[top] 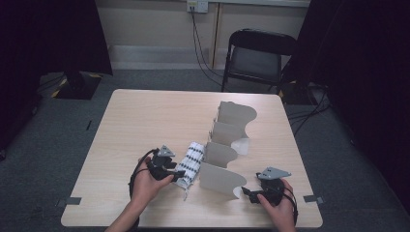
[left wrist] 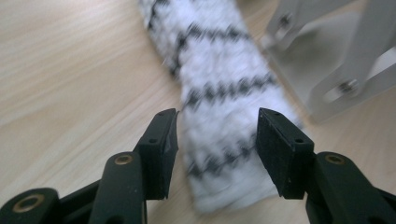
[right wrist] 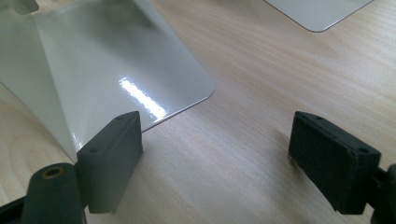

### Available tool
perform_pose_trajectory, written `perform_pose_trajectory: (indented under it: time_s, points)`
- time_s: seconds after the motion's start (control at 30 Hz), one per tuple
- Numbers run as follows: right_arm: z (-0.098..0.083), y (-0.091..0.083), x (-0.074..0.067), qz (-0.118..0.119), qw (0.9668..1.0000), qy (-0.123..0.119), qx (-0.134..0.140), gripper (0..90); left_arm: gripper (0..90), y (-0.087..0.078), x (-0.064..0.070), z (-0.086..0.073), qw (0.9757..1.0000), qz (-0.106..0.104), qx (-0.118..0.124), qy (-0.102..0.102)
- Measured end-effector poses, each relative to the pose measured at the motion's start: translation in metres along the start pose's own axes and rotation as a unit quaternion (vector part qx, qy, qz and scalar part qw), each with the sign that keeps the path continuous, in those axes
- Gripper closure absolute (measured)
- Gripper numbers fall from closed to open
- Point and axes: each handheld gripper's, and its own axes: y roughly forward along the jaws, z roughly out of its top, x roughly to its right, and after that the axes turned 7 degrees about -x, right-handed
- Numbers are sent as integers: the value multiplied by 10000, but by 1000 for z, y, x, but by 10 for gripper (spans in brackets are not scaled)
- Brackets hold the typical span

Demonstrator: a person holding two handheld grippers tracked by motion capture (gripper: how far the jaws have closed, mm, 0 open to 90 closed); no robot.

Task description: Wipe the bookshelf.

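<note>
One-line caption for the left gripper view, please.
Left gripper open, jaws straddling the near end of a white, black-patterned rolled cloth lying on the wooden table.

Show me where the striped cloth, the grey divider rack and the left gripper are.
striped cloth (left wrist: 224,93), left gripper view, its middle.
grey divider rack (top: 220,178), high view, nearest panel.
left gripper (left wrist: 217,135), left gripper view, between its fingertips.

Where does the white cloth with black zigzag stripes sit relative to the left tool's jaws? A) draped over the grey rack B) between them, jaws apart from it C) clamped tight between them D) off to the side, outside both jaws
B: in the left gripper view the white cloth with black zigzag stripes lies flat on the wooden table between the left tool's jaws, with gaps showing on both sides.
</note>
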Motion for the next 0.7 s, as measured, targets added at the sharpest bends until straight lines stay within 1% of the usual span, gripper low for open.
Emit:
perform_pose_trajectory:
  time_s: [0.03, 0.1, 0.13, 0.17, 0.2, 0.23, 0.27, 0.33, 0.47, 0.5, 0.53, 0.57, 0.6, 0.63, 0.67, 0.7]
  points:
    - [0, 0, 0, 0, 10000, 0, 0, 166, 464, 0, 0, 0, 10000, 0, 0, 0]
    - [0, 0, 0, -5, 10000, -1, -8, 166, 455, -1, -5, -3, 9999, 99, -1, -25]
    - [0, 0, 0, 7, 10000, 0, -4, 166, 445, -3, -11, -4, 9997, 236, -16, -5]
    - [0, 0, 0, 7, 10000, 0, -4, 166, 440, -3, -11, -4, 9997, 236, -16, -5]
    - [0, 0, 0, -6, 10000, 1, -4, 166, 440, -4, -15, -5, 9996, 273, -10, -38]
    - [0, 0, 0, 3, 10000, 2, 3, 166, 438, -5, -18, -6, 9995, 307, 15, -96]
    - [0, 0, 0, 3, 10000, 2, 3, 166, 438, -6, -22, -6, 9993, 351, 24, -104]
    - [0, 0, 0, -4, 10000, 2, -2, 166, 431, -7, -33, -8, 9988, 417, 36, -267]
    - [0, 0, 0, 4, 10000, 1, 3, 166, 430, -12, -47, -6, 9975, 558, 95, -425]
    - [0, 0, 0, 4, 10000, 1, 3, 166, 430, -13, -48, -4, 9969, 580, 181, -493]
    - [0, 0, 0, 3, 10000, 3, 3, 166, 440, -15, -49, -2, 9970, 580, 194, -476]
    - [0, 0, 0, 8, 10000, 0, -2, 166, 442, -16, -47, 1, 9970, 562, 265, -458]
    - [0, 0, 0, 1, 10000, 0, -8, 165, 449, -18, -45, 5, 9971, 495, 351, -454]
    - [0, 0, 0, 4, 10000, 2, 4, 166, 452, -20, -38, 12, 9979, 354, 429, -322]
    - [0, 0, 0, 4, 10000, 2, 4, 166, 461, -20, -38, 12, 9979, 354, 429, -322]
    - [0, 0, 0, 1, 10000, 0, -8, 166, 461, -19, -34, 16, 9982, 238, 490, -251]
